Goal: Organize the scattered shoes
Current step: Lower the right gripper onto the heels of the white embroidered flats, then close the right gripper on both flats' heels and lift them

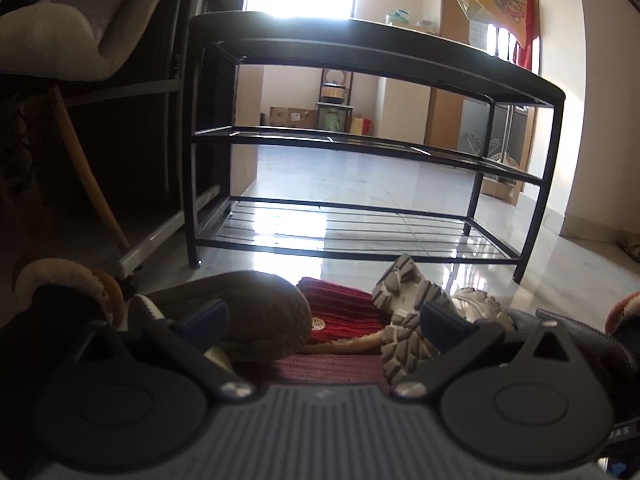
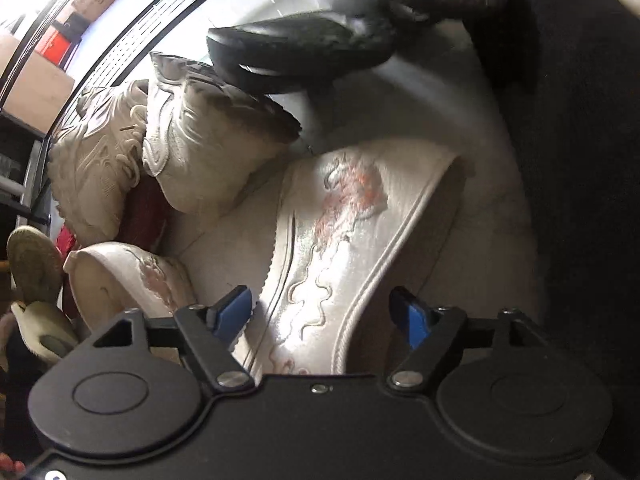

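The right gripper [image 2: 324, 314] stood with jaws apart astride the white embroidered shoe [image 2: 340, 240] lying in the floor pile, judged light, pliable-sided and best taken by its firmer corded rim; left gripper [image 1: 320, 320] likewise open, empty.

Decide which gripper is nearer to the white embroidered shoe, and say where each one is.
Right. The right gripper is open astride the white embroidered shoe, one finger on each side. The left gripper hangs open over the red slipper, facing the shoe rack.
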`<state>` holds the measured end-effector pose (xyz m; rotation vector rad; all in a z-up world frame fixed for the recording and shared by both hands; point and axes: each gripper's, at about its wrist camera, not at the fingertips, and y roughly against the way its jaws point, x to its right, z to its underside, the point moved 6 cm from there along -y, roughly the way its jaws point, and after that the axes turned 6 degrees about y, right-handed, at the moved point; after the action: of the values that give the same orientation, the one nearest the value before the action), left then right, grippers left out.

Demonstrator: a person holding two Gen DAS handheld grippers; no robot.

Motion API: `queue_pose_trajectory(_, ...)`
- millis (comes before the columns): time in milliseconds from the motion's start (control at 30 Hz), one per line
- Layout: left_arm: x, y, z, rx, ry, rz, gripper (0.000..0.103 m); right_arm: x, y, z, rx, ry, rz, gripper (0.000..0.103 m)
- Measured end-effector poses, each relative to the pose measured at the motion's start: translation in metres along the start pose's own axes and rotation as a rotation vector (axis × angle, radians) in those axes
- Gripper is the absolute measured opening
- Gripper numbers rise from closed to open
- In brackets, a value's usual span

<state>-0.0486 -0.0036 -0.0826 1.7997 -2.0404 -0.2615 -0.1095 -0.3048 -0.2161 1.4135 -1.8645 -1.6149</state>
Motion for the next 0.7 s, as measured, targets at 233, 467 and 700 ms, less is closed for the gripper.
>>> queue_pose_trajectory(233,-0.007,0.0,-0.001,-0.002,0.034,-0.013,0.103,-0.02,0.008,0.001,0.014,0.202,0.049,0.047)
queue_pose_trajectory(467,-0.013,0.0,-0.003,0.001,0.07,-0.005,0.103,-0.041,0.023,0.001,0.038,0.474,0.193,0.035)
queue_pose_trajectory(700,-0.021,0.006,-0.006,0.011,0.102,0.008,0.103,-0.09,0.01,0.029,-0.056,0.705,0.179,0.031)
